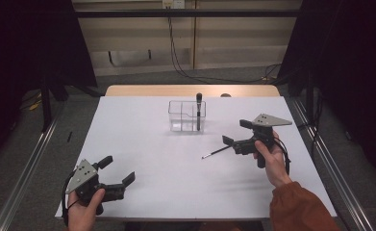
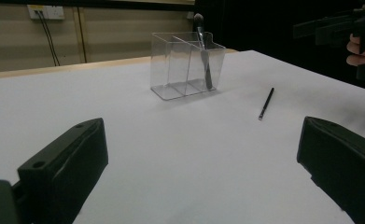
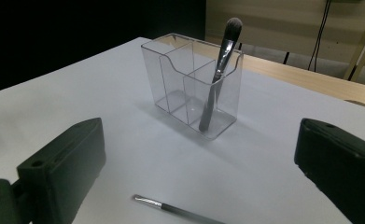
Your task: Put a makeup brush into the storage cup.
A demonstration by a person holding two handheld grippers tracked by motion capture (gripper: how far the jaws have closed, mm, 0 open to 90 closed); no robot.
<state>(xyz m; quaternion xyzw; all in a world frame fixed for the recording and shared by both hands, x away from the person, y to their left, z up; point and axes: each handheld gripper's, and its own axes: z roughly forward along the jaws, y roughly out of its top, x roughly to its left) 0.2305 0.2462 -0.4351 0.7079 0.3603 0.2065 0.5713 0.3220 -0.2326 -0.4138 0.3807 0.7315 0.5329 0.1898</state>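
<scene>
Right gripper point(image 1: 235, 135) sits over the right half of the table point(image 1: 142, 159), jaws spread wide and holding nothing. We judge it is lined up to pick the thin brush point(image 1: 216, 153) that lies flat on the white surface just below and in front of it — in the right gripper view the brush point(image 3: 178, 210) lies between the two jaws, near the bottom edge. The spread looks generous for so slim a handle, likely to leave room for coming down around it.

Left gripper point(image 1: 119, 171) rests at the near left corner, well apart from the work, also open and empty; we take it as parked.

Clear organizer point(image 1: 187, 115) stands upright near the far middle of the table, and the thick brush point(image 1: 198, 111) leans bristles-up in its right-hand compartment — probably where the thin one goes.

Count: two grippers, two brushes, one organizer with three compartments.
</scene>
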